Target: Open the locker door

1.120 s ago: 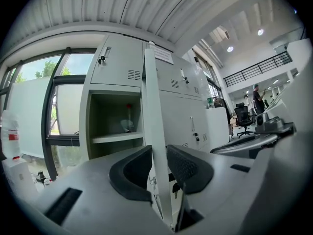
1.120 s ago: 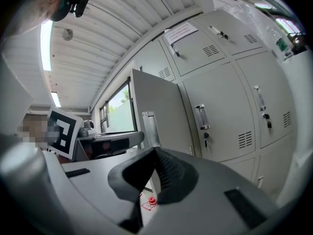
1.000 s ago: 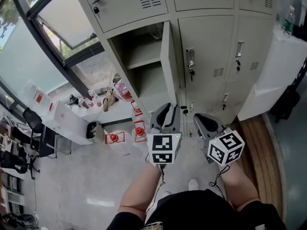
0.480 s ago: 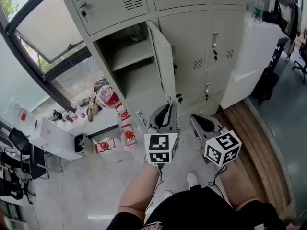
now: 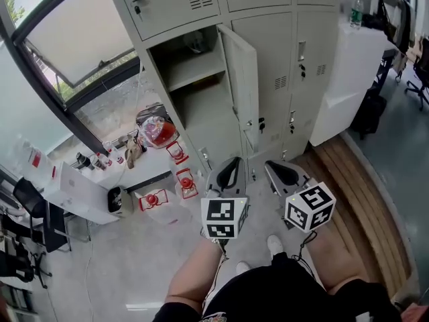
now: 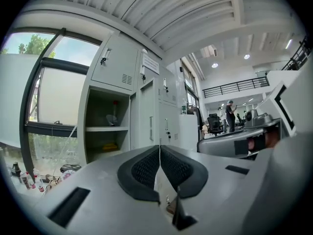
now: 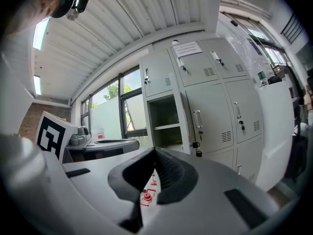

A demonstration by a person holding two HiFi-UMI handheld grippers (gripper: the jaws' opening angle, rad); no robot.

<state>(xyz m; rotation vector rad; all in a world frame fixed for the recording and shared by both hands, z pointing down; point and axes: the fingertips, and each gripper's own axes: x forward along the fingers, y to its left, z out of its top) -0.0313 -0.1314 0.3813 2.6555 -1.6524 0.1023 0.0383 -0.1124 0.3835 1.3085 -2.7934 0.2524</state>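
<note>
Both grippers are empty. My left gripper [image 5: 228, 168] has just drawn its jaws together on nothing, pads touching in the left gripper view [image 6: 159, 148], and my right gripper [image 5: 284, 173] is likewise closed on air [image 7: 155, 152]. With the left one let go and the locker door [image 5: 242, 86] left standing out from the frame, I judge the opening done. The door is ahead of and above both grippers, well apart from them. It is pale grey steel, swung toward me, with a key hanging by its free edge. Left of it, the open compartment [image 5: 191, 79] shows a shelf.
</note>
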